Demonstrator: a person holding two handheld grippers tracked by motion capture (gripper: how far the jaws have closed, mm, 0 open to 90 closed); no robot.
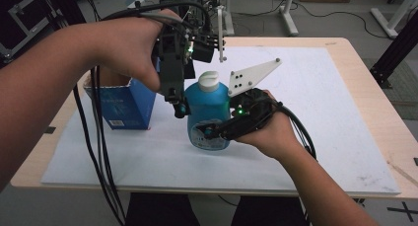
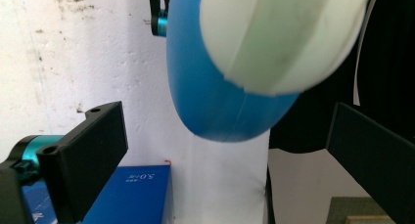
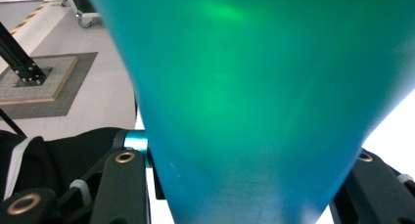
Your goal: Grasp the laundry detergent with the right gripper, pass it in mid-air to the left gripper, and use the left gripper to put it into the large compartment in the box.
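Observation:
A blue bottle [image 1: 209, 107] with a white cap [image 1: 208, 81] stands upright on the white mat [image 1: 320, 112]. My right gripper [image 1: 209, 132] comes in from the right and is shut on the bottle's lower body; in the right gripper view the bottle [image 3: 254, 87] fills the gap between the fingers [image 3: 125, 185]. My left gripper [image 1: 180, 107] hangs from above, pointing down beside the bottle's left shoulder. Its jaws stand wide open in the left gripper view [image 2: 227, 155], with the cap [image 2: 279, 33] and blue shoulder [image 2: 205, 87] close beyond them, untouched.
An open blue carton [image 1: 121, 105] stands on the mat just left of the bottle, also seen as the carton [image 2: 132, 194] below my left gripper. Black cables trail off the table's front left. The wooden table [image 1: 374, 97] borders the mat at right.

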